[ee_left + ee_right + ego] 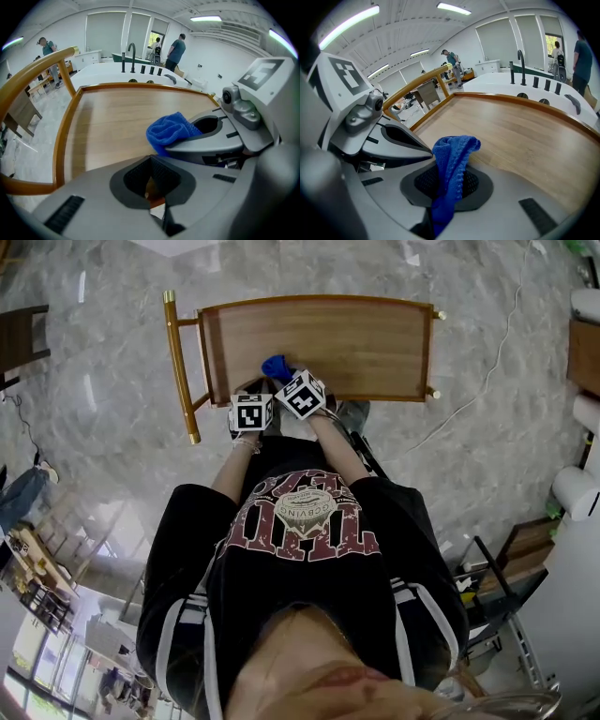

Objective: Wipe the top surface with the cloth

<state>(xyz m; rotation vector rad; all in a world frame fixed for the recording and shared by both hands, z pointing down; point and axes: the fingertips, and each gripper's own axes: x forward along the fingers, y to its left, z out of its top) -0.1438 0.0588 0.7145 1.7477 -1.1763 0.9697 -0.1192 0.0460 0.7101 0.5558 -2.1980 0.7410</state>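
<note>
The wooden top (328, 343) has a raised brown rim and lies just ahead of me. A blue cloth (276, 367) rests near its front left part. My right gripper (281, 373) is shut on the cloth; in the right gripper view the cloth (451, 159) stands up from between the jaws of the right gripper (450, 185). My left gripper (251, 388) sits close beside it on the left, at the top's front edge. In the left gripper view the left gripper (151, 180) has its jaws together with nothing in them, and the cloth (169, 131) shows ahead to the right.
A gold handle bar (178, 362) runs along the top's left side. A white cable (487, 362) trails over the marble floor to the right. Wooden furniture (586, 352) stands at the right, a dark chair (21, 338) at the left. People stand far behind by a counter (140, 70).
</note>
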